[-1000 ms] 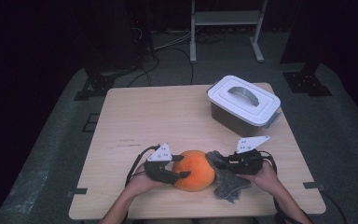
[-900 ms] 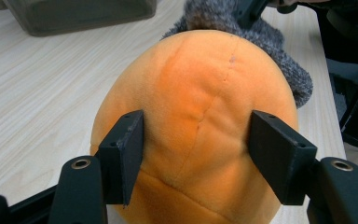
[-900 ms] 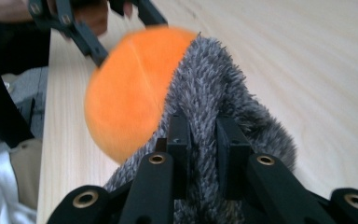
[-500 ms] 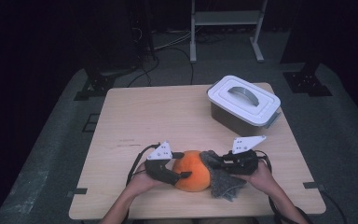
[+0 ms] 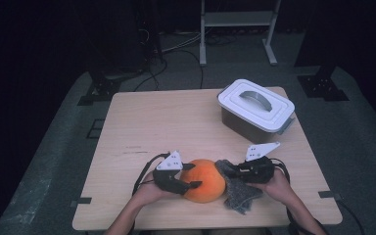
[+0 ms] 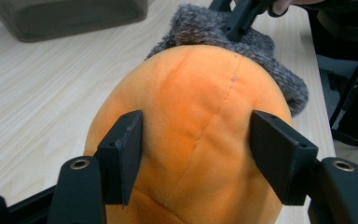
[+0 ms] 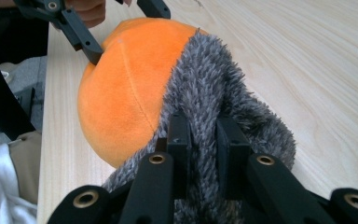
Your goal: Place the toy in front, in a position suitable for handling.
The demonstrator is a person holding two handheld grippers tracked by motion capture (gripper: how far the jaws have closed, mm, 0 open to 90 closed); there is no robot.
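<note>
The left gripper (image 5: 192, 177) sits in the lower centre of the high view, with its jaws spread wide around the left side of the orange plush ball (image 5: 204, 179). In the left gripper view the two black pads stand against either flank of the ball (image 6: 200, 135), one at lower left of the frame and one at lower right; the plush surface shows no dent, so whether they press on it cannot be told. The right gripper (image 5: 229, 171) lies just right of the ball in the high view, its jaws pointing left. In the right gripper view its jaws (image 7: 205, 144) are nearly closed and pinch a fold of the grey fuzzy cloth (image 7: 223, 107) in the lower middle of the frame. The cloth (image 5: 240, 193) touches the right side of the ball and spreads onto the table (image 5: 152, 127) toward the lower right. Ball and cloth rest near the front edge of the table. A grey box with a white lid (image 5: 256, 108) stands well apart, in the upper right part of the tabletop.
</note>
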